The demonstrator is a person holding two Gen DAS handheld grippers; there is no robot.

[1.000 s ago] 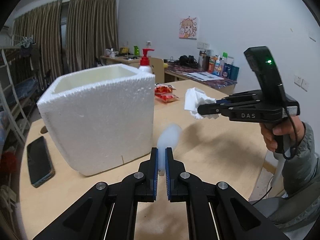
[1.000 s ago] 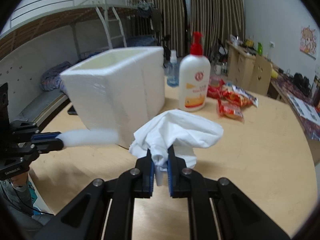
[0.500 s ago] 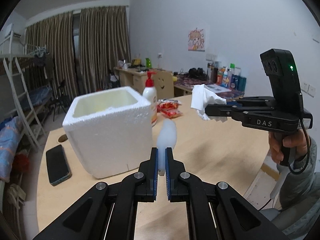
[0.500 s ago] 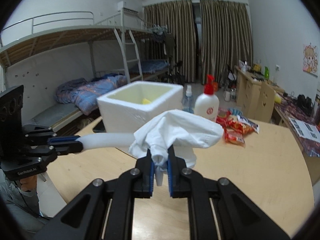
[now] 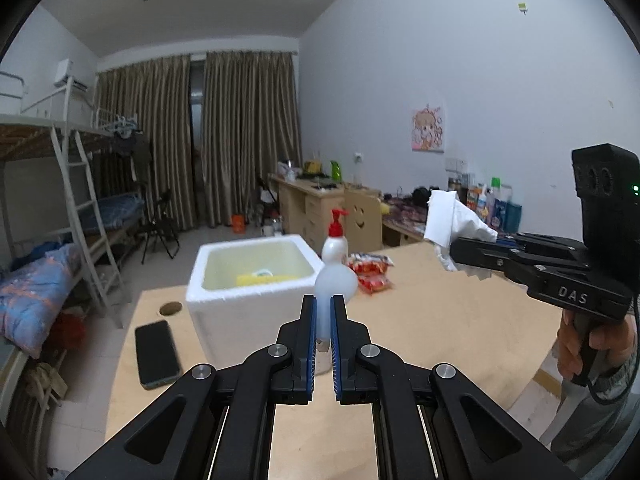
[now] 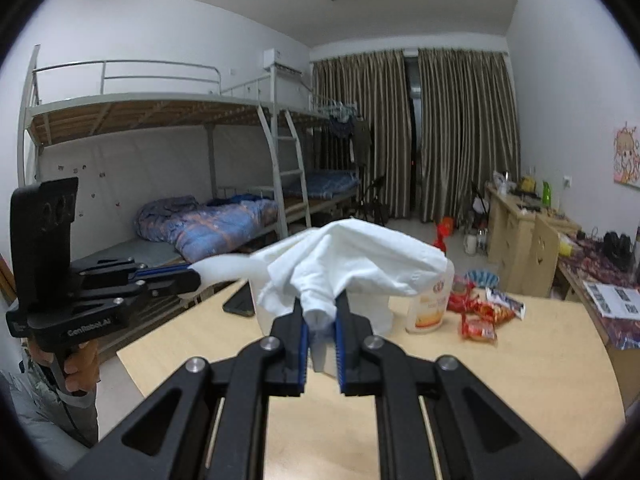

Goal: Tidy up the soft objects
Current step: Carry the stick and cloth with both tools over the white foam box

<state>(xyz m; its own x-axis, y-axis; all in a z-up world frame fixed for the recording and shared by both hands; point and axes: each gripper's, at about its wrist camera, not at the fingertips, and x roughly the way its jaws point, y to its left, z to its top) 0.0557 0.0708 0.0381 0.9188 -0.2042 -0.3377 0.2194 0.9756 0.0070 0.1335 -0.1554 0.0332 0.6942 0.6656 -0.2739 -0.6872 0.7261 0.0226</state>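
The right gripper (image 6: 322, 320) had its jaws pinched on a light, floppy white cloth (image 6: 352, 260) by its bunched bottom. The left gripper (image 5: 323, 328) had its jaws squeezed on a soft white piece (image 5: 335, 280), maybe foam. The foam box (image 5: 256, 280) sat at 11 o'clock on the worktop (image 5: 440, 320).

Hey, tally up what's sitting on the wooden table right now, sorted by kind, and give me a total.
Foam box: 1
Pump bottle: 1
Red snack packets: 3, as far as I can tell
Phone: 1
Total: 6
Not counted, since they are held above the table: the white cloth in the right claw and the pale soft piece in the left claw.
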